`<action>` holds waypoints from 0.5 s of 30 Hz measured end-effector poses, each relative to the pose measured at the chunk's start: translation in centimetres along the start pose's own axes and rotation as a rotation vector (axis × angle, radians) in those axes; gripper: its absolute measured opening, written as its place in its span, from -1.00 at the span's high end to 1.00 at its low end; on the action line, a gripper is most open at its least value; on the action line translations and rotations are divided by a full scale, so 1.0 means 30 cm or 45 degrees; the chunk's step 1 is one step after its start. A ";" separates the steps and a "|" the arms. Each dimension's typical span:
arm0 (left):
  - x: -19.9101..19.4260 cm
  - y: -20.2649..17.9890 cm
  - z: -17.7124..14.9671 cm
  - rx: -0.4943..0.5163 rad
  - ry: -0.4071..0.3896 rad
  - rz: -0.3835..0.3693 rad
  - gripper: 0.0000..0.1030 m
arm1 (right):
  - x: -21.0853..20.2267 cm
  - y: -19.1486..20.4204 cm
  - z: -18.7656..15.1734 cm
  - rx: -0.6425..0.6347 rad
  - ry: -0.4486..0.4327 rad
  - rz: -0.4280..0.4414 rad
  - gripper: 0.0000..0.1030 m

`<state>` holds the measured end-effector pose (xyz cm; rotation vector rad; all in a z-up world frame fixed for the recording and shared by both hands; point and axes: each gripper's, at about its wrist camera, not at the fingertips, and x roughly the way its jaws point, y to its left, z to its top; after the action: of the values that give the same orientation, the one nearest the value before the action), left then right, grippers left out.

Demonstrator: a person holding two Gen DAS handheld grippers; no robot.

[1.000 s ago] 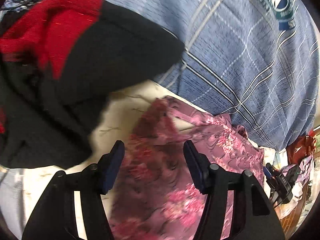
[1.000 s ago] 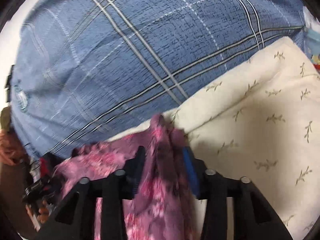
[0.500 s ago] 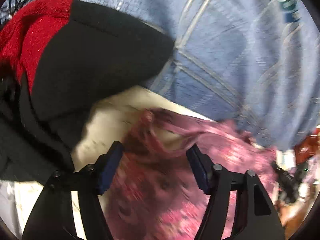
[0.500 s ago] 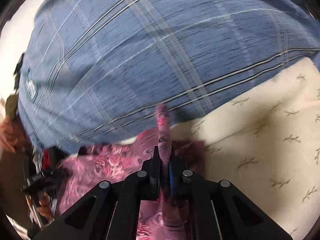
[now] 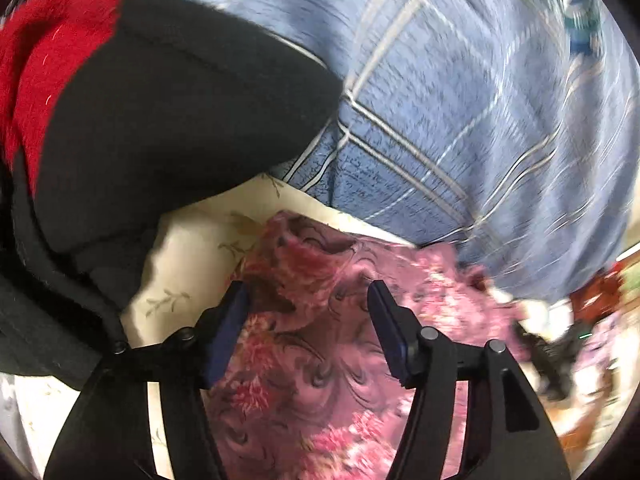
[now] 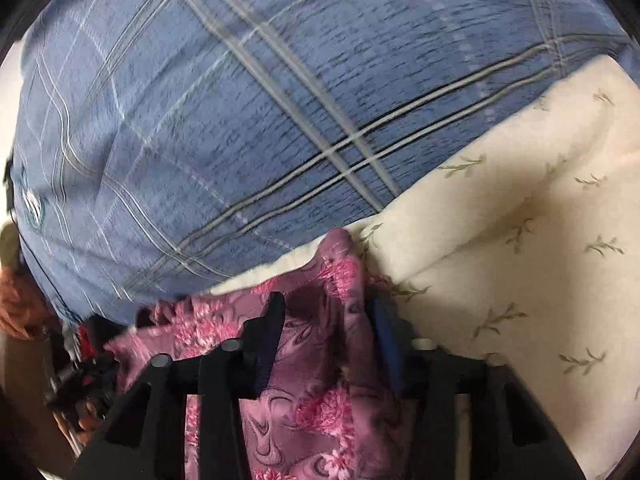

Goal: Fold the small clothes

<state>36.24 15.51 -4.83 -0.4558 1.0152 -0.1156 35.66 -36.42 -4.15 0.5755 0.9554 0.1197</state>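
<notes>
Both cams ride right behind their jaws, looking forward and down along them, super close to the fabric. The left wrist view faces the pink floral garment (image 5: 320, 360) with a black and red sweater (image 5: 160, 120) filling its left side. The right wrist view looks at the same garment (image 6: 320, 380) from the other side, cream leaf-print bedsheet (image 6: 520, 280) on its right. Both share the garment, the sheet (image 5: 192, 256) and the person's blue plaid shirt (image 5: 460, 100) (image 6: 240, 120) up top.

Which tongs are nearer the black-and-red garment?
Left. The left tongs sit open over the pink cloth right beside the black-and-red garment; the right tongs show no such garment nearby.
</notes>
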 end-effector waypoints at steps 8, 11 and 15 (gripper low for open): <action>-0.024 -0.009 -0.011 0.006 0.008 0.124 -0.09 | -0.015 0.002 -0.005 0.019 -0.034 -0.101 0.67; -0.174 -0.011 -0.103 0.091 -0.051 0.057 -0.09 | -0.154 0.057 -0.071 -0.086 -0.104 0.023 0.67; -0.247 -0.009 -0.311 0.203 -0.012 0.014 -0.11 | -0.293 0.076 -0.257 -0.172 -0.106 0.174 0.46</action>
<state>24.51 14.56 -2.98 -0.3052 0.9911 -0.1835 24.72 -34.34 0.09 0.5169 0.8206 0.2786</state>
